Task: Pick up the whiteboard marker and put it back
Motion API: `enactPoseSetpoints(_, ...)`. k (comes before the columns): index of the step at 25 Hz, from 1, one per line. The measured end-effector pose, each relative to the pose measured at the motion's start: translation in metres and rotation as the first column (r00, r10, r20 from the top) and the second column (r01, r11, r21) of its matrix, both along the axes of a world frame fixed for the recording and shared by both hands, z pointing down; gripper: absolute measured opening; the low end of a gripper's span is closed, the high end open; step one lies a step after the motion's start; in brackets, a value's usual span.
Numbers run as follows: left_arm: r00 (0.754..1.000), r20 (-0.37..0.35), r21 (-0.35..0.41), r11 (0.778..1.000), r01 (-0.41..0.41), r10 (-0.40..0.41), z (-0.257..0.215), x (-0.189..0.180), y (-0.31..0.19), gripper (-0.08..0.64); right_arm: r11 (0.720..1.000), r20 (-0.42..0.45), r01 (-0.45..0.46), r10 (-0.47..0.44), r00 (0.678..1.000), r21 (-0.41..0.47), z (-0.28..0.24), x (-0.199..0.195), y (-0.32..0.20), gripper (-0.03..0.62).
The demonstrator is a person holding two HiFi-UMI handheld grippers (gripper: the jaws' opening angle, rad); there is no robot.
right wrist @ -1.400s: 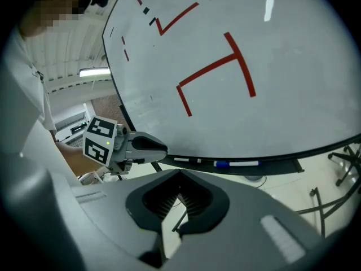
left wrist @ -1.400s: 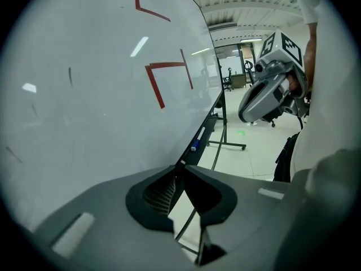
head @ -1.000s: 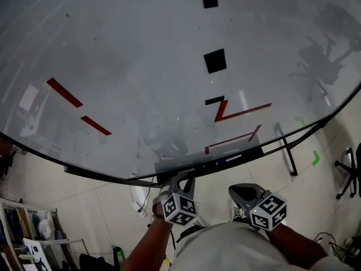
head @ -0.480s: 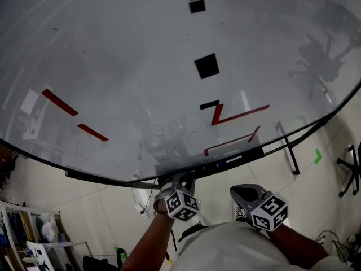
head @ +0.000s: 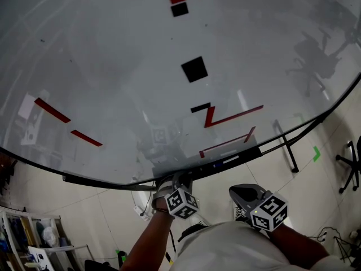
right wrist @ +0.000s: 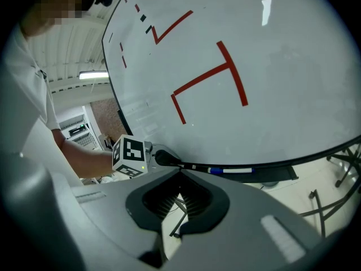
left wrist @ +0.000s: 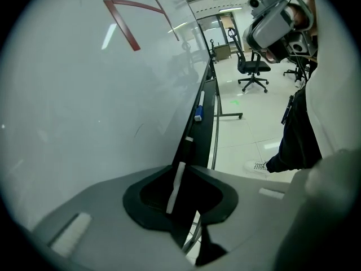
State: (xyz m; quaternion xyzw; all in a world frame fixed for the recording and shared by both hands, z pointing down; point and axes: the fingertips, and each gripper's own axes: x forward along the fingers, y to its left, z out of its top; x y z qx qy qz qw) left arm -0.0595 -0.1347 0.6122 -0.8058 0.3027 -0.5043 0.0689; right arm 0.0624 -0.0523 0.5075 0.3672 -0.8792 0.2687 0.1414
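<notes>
A whiteboard marker (left wrist: 175, 186) shows as a thin white strip between the jaws of my left gripper (left wrist: 181, 165), which is shut on it. Its dark end (left wrist: 189, 141) runs forward along the black tray (left wrist: 207, 103) under the whiteboard. In the right gripper view the left gripper (right wrist: 161, 158) sits at the tray's left end, with that marker (right wrist: 189, 165) lying along the ledge. A second, blue-capped marker (right wrist: 231, 170) rests farther along the tray. My right gripper (right wrist: 180, 173) is shut and holds nothing. It hangs back from the board near the person's body (head: 236, 189).
The whiteboard (head: 113, 66) carries red strokes and black squares. The board's stand leg (head: 286, 148) reaches over the tiled floor, and an office chair (head: 350, 171) stands at the right. Shelving with clutter (head: 28, 230) is at the lower left. Green tape (head: 316, 154) marks the floor.
The head view has drifted, so the board's marks have slid left and up. My left gripper stays at the tray, slightly higher. The right gripper has barely moved.
</notes>
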Motion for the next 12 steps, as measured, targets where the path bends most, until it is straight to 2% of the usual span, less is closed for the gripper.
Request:
enactPoseSetpoints(4,0.999,0.029,0.016,1.0,-0.016,0.016,0.0024,0.0011,-0.0034,0.067,1.0,0.001,-0.01,0.01,1.0,0.0,0.0001,0.0022,0.0004,0.002)
enactPoseSetpoints(12,1.0,0.017,0.03,0.999,-0.022,0.021,0.0026,0.0052,-0.0053,0.064,1.0,0.006,-0.029,0.029,1.0,-0.005,0.0018,0.0058,0.0006,0.002)
